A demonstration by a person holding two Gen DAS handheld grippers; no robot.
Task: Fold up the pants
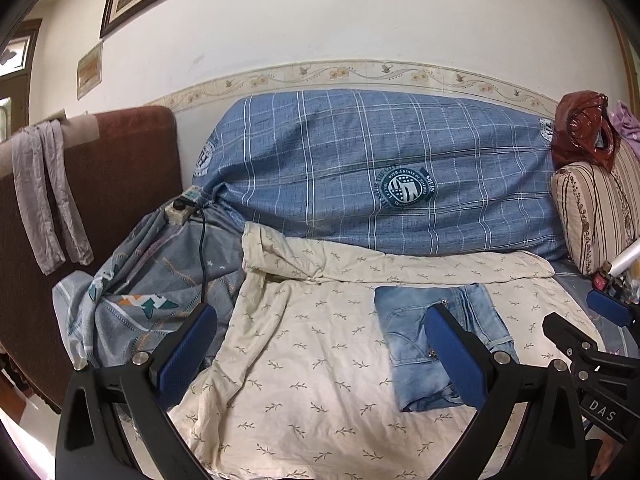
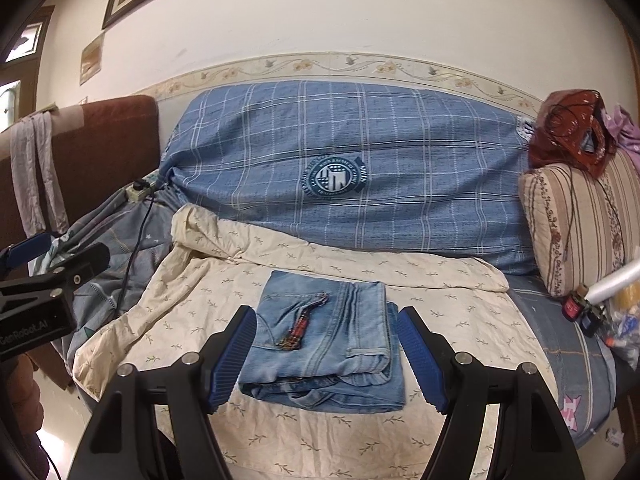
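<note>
The jeans lie folded into a compact rectangle on the cream leaf-print sheet that covers the bed, a decorated pocket facing up. The right gripper hangs above them with its blue-padded fingers spread wide to either side of the bundle, pinching nothing; whether the tips graze the cloth is hard to judge from this angle. The left gripper hovers to the left of the jeans over bare sheet, its fingers likewise spread and empty. Behind the sheet a large bundle in blue plaid fabric leans against the wall, with a striped cushion at the right.
</note>
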